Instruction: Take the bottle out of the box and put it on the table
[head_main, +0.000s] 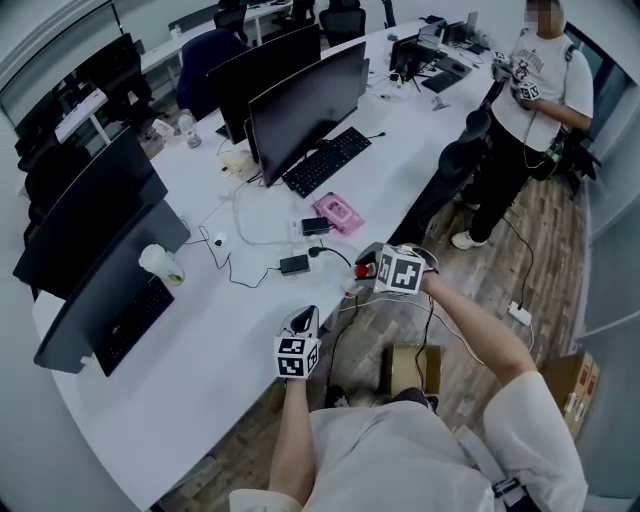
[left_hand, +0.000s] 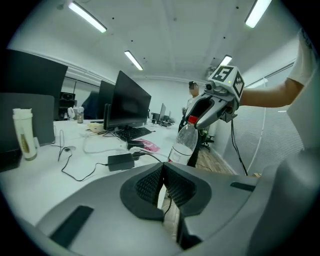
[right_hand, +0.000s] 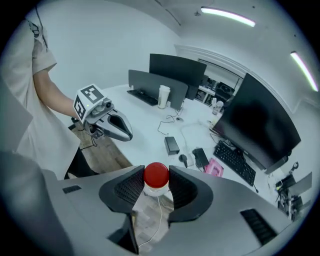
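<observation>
1. Right gripper view: the right gripper is clamped on the neck of the one clear bottle, just under its red cap, and the bottle hangs free in the air. Gripped that high up, the body may swing, and the smooth neck could slip through the pads.
2. One left gripper hovers beside it, jaws together on nothing. It gives no support if the bottle drops.
3. Head view: one cardboard box sits on the floor below, and a second carton lies further right. The bottle is out of the box, over the floor just off the edge of the worktop. Set down too near that edge, it could topple off.
4. Close by on the worktop lie one black power adapter, loose cables and one pink pack. Landing the base on any of them would tip the bottle.
5. Farther off are one pale cup, two keyboards, at least four monitors and one standing person.
</observation>
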